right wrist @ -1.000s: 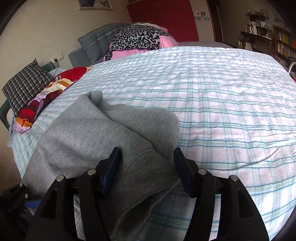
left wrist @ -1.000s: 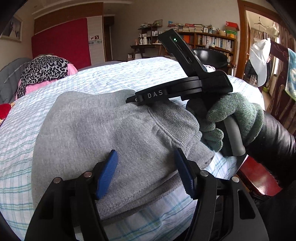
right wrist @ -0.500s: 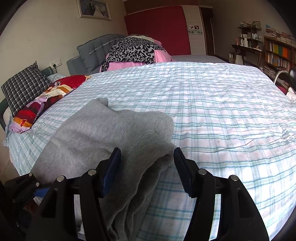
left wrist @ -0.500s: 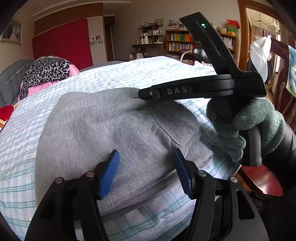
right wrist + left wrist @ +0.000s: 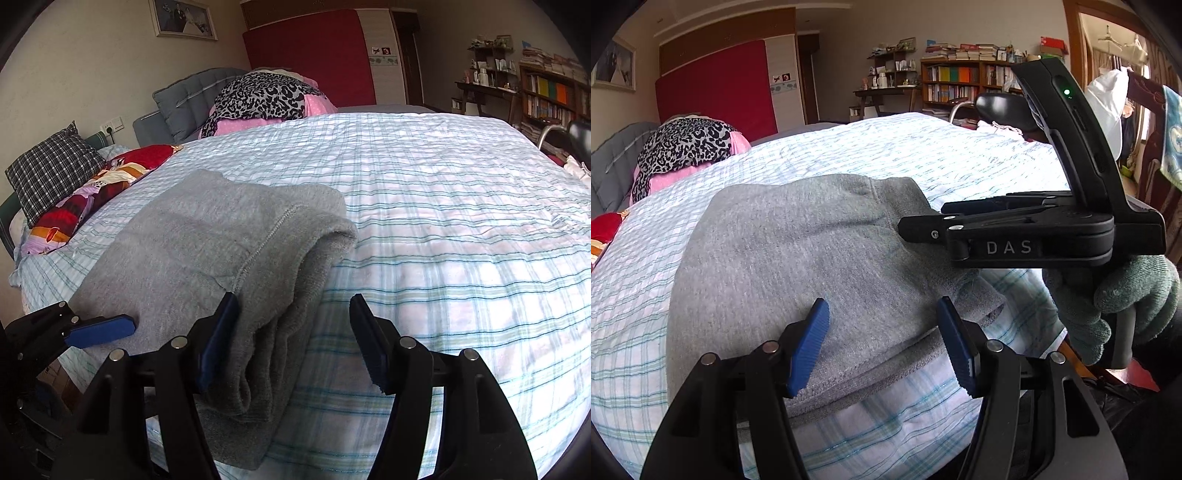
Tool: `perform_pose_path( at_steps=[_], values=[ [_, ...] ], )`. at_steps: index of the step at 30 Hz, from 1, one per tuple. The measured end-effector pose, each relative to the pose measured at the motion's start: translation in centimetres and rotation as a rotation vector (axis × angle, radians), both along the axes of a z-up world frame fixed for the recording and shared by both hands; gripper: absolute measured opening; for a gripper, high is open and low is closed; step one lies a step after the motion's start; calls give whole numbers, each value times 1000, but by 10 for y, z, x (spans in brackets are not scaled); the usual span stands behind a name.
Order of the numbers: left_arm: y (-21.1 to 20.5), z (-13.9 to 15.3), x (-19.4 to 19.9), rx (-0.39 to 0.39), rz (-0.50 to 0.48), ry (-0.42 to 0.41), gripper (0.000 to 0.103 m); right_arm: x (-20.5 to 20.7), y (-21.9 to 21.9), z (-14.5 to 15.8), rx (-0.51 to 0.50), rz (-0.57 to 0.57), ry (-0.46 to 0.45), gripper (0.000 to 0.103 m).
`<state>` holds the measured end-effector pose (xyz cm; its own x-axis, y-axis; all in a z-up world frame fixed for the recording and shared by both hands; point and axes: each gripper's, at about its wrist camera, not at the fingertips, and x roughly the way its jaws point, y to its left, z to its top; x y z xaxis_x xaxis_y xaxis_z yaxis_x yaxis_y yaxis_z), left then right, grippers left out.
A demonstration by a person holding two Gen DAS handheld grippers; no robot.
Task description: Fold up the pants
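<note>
The grey pants (image 5: 798, 266) lie folded in a thick stack near the front edge of the bed; they also show in the right wrist view (image 5: 207, 251). My left gripper (image 5: 882, 347) is open and empty, hovering over the stack's near edge. My right gripper (image 5: 291, 336) is open and empty, just off the stack's right side. The right gripper also shows in the left wrist view (image 5: 919, 230), held by a green-gloved hand (image 5: 1108, 302) above the stack's right edge. One blue fingertip of the left gripper (image 5: 99, 328) shows at the stack's left.
The bed has a blue-green checked sheet (image 5: 443, 221). A leopard-print and pink pile (image 5: 266, 99), a plaid cushion (image 5: 51, 170) and a red patterned quilt (image 5: 92, 199) lie at the head end. Bookshelves (image 5: 964, 81) and a desk stand beyond the bed.
My right gripper has pulled back and up off the stack, away to the right. My left gripper has drawn back slightly. The pants lie still.
</note>
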<state>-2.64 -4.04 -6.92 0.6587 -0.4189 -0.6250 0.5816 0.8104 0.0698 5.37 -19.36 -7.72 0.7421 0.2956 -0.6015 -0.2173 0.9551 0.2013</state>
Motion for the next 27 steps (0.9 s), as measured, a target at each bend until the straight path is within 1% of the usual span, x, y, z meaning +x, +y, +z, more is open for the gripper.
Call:
perform_pose_path(
  at_steps=[2,4,8,10,11,13,17,19,21,23,25,27],
  values=[
    [-1,-2,-3,10,-11,-1,62,-2,2,-3,-12,-7,-19,65],
    [-1,-2,-4,13,-15,-3,63,-3,0,-5,5,-13,-16,65],
    [8,10,-6,-24,-29,-7,64,-2,-2,-7,24,-17,-12,65],
    [18,21,-4,-46,-15,-24,70,-3,-3,-7,26,-18,-14,65],
    [24,29,-2,-59,1,-35,75,-3,-3,-7,31,-19,-13,65],
    [38,42,6,-97,36,-39,77,-3,-5,-8,38,-18,-12,66],
    [67,61,36,-159,125,-9,77,-3,-7,-9,50,-16,-14,67],
    [78,66,57,-165,161,7,77,-3,-9,-9,55,-12,-13,67],
    [88,69,80,-168,187,46,77,-3,-9,-9,58,-10,-13,67],
    [95,71,107,-149,224,94,75,-3,-10,-9,59,-10,-13,67],
    [100,72,134,-124,253,119,70,-3,-9,-10,61,-9,-13,67],
    [105,67,161,-96,285,148,63,-3,-11,-10,67,-7,-12,67]
  ],
)
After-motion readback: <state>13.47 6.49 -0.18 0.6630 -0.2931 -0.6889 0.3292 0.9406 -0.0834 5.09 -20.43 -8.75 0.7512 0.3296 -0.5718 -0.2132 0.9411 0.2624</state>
